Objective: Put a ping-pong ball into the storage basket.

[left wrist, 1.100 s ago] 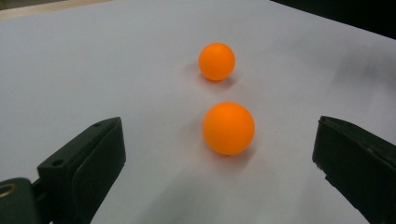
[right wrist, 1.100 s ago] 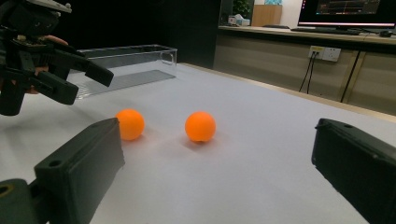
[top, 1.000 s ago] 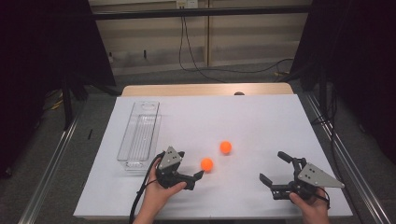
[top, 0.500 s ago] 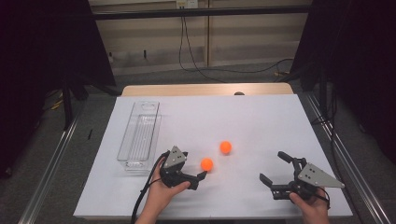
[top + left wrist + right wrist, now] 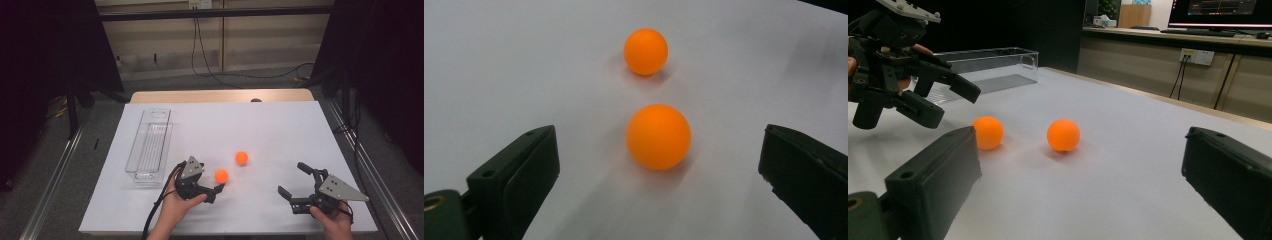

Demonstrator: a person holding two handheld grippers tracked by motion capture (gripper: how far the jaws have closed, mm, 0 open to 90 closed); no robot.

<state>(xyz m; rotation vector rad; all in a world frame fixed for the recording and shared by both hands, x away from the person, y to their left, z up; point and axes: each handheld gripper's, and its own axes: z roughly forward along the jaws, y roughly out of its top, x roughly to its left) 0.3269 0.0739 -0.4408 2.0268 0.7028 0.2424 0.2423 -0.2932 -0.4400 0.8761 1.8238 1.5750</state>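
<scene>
Left gripper (image 5: pixel 216 184) is held with jaws apart around near ball (image 5: pixel 221 175) — untouched; right gripper (image 5: pixel 295 184) is likewise spread, well apart.

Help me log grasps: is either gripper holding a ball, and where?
Nothing is held. The left gripper is open around the near ball without touching; the right gripper is open, empty.

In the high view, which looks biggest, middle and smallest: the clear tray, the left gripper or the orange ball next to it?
1. clear tray, the largest by far.
2. left gripper, with its jaws open.
3. near orange ball, the smallest. The far orange ball looks alike in size, so I would not rank those two.
</scene>
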